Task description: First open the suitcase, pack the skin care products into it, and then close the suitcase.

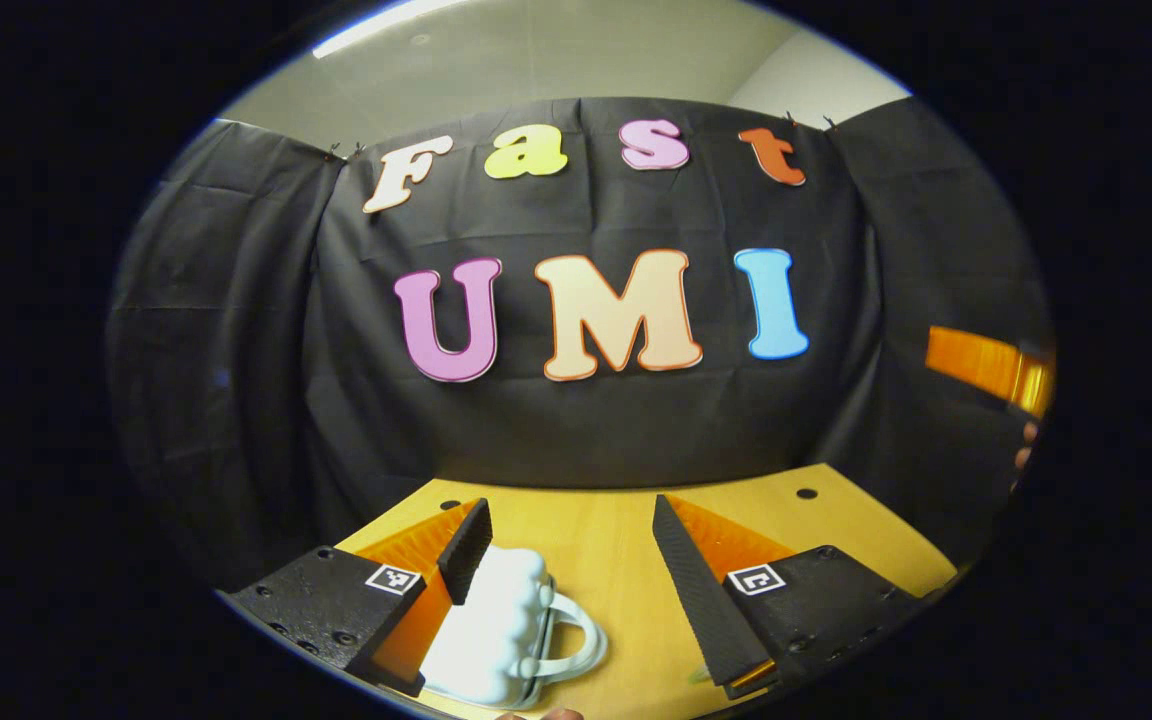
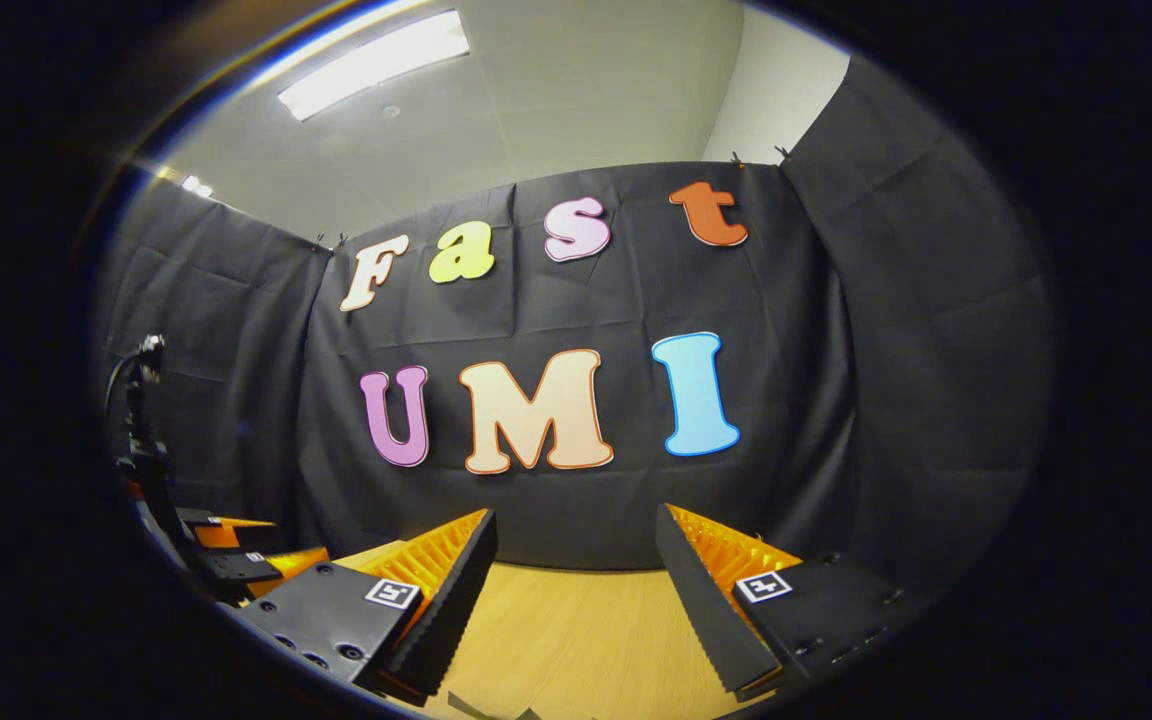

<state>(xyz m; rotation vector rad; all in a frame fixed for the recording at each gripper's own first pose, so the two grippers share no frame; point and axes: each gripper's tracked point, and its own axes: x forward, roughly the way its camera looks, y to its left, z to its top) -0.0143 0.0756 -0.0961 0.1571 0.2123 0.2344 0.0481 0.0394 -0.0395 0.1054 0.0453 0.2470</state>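
A small white ribbed suitcase with a looped handle lies on the wooden table, low in the left gripper view. My left gripper is open above it; the case sits between the fingers, close against the left finger. Whether it touches that finger I cannot tell. In the right gripper view my right gripper is open over bare wood with nothing between its fingers. The left gripper also appears at that view's far left edge.
The black cloth wall rises just behind the table's far edge. Two small holes mark the tabletop near that edge. The other gripper's orange part, with fingers of a hand below it, shows at the right of the left gripper view.
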